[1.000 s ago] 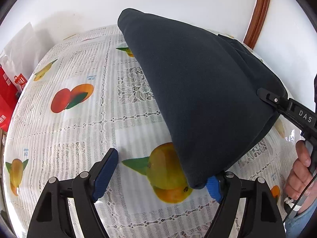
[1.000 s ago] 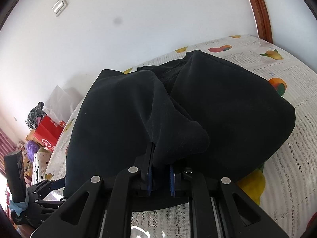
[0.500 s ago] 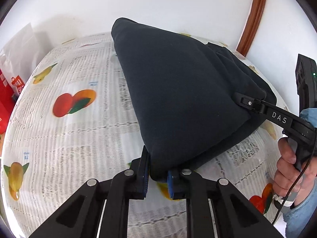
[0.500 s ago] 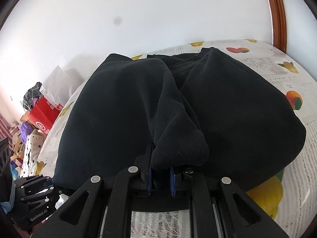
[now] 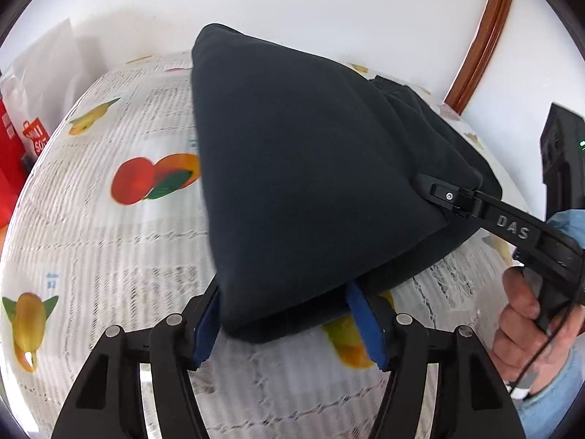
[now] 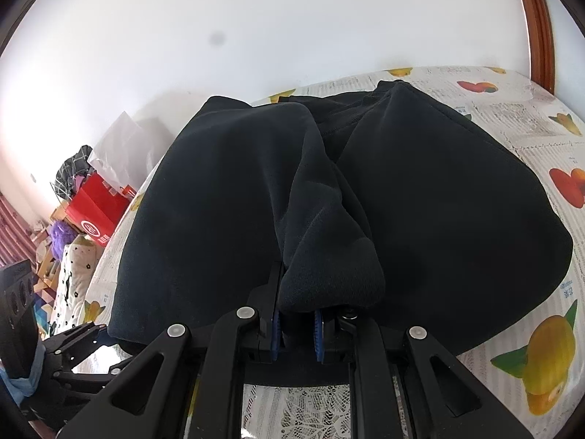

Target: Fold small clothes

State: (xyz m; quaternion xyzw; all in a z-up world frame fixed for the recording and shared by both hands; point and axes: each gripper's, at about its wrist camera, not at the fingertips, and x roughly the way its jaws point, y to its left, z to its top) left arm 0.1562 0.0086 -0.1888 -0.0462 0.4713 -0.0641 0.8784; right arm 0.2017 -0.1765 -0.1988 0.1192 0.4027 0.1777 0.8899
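Reopened now on the left: left hand-held gripper (image 5: 289,323) spread wide again after pinching a half-second back, blue pads (image 5: 363,323) flanking the near corner of the dark navy garment (image 5: 303,179) without clamping it. Draped in a folded mound on the surface (image 5: 109,256), over a lace-and-fruit-print tablecloth (image 5: 153,181). Over on the right, right hand-held gripper (image 6: 297,333) clamped narrow on a bunched fold of the garment (image 6: 329,270), fabric spilling over the jaws. Seen from the left wrist view, same right hand-held gripper (image 5: 435,192) biting the cloth's right edge, held by a bare hand (image 5: 519,314). Red bag (image 6: 97,216) and clutter beyond the surface's edge.
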